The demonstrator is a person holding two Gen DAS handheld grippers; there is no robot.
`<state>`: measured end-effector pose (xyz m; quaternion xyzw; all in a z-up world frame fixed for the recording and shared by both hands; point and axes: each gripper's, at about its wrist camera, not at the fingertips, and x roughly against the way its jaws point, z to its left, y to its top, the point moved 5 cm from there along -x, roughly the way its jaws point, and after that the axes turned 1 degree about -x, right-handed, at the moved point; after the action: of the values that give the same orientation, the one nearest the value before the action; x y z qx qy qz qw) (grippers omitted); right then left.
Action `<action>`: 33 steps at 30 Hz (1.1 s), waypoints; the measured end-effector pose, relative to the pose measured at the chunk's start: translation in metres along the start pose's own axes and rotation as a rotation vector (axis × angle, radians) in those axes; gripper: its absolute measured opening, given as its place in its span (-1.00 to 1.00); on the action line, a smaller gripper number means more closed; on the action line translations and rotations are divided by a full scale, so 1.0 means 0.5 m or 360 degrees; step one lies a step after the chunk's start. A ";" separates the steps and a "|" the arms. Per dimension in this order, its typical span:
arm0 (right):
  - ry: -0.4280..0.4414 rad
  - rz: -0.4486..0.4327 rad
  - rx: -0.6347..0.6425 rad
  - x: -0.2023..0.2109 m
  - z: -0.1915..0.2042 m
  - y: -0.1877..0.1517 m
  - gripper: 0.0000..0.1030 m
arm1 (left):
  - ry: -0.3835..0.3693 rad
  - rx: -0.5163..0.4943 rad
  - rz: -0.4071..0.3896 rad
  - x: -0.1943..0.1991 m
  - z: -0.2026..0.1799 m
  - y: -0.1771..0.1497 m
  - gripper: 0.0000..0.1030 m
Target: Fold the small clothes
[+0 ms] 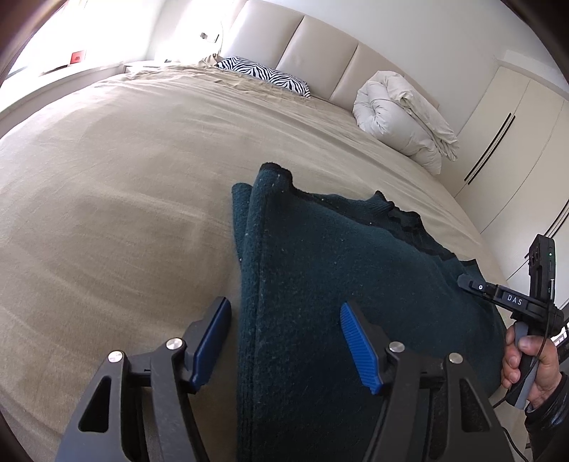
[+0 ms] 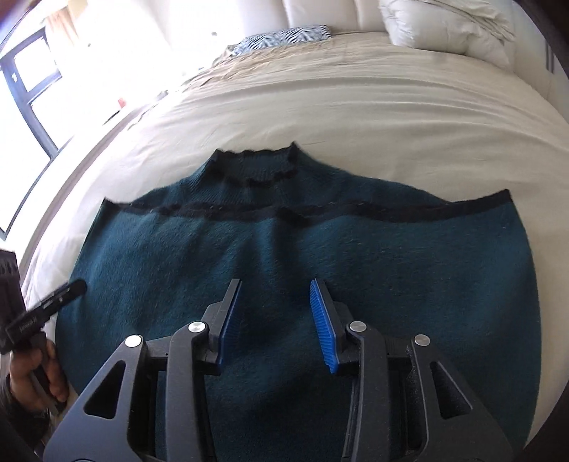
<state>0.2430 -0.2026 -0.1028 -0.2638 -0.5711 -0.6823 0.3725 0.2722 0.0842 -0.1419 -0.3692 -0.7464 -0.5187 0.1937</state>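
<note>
Bed: I see a wide bed with a beige, lightly creased cover (image 1: pixel 117 184).
Pillow: a zebra-striped black-and-white pillow (image 1: pixel 263 75) lies at the padded cream headboard (image 1: pixel 320 46).
Duvet: a rolled white duvet (image 1: pixel 402 117) sits near it.
Wardrobe: cream doors with dark handles (image 1: pixel 492 149).

A wide bed (image 1: pixel 124 170) is filling the room, its beige cover (image 2: pixel 355 106) lying mostly smooth. A padded cream headboard (image 1: pixel 320 46) is standing against the pale wall (image 1: pixel 426 32). A zebra pillow (image 1: pixel 263 74) and a rolled white duvet (image 1: pixel 402 117) are lying just below it. Pale wardrobe doors (image 1: pixel 505 142) are lining one side. Strong daylight is pouring through a dark-framed window (image 2: pixel 32 96), washing out that corner.
</note>
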 end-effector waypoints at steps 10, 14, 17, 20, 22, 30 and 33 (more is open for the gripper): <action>-0.0265 -0.0288 -0.0524 0.169 -0.239 -0.051 0.00 | 0.0014 0.0073 -0.0018 0.053 0.010 -0.014 0.25; -0.0346 -0.0383 -0.0688 0.251 -0.334 -0.113 0.25 | 0.0029 0.0051 0.0053 0.058 0.004 -0.035 -0.26; -0.0276 -0.0233 -0.0648 0.242 -0.349 -0.151 0.25 | 0.0032 0.0079 0.0068 0.063 0.002 -0.046 -0.47; -0.0274 -0.0165 -0.0452 0.236 -0.315 -0.171 0.10 | 0.0047 0.0083 0.0079 0.067 0.002 -0.052 -0.58; -0.0289 -0.0142 -0.0363 0.223 -0.285 -0.171 -0.39 | 0.0069 0.0053 0.0087 0.068 -0.003 -0.054 -0.68; -0.0380 -0.0125 -0.0428 0.231 -0.295 -0.186 -0.91 | 0.0105 0.0067 0.0078 0.088 0.003 -0.059 -0.80; -0.0375 -0.0138 -0.0462 0.247 -0.299 -0.196 -0.91 | 0.0100 0.0105 0.0072 0.094 0.011 -0.061 -0.84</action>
<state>0.1017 -0.3671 -0.0941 -0.3680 -0.5171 -0.7373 0.2313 0.2190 0.1001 -0.1319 -0.3629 -0.7481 -0.5005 0.2409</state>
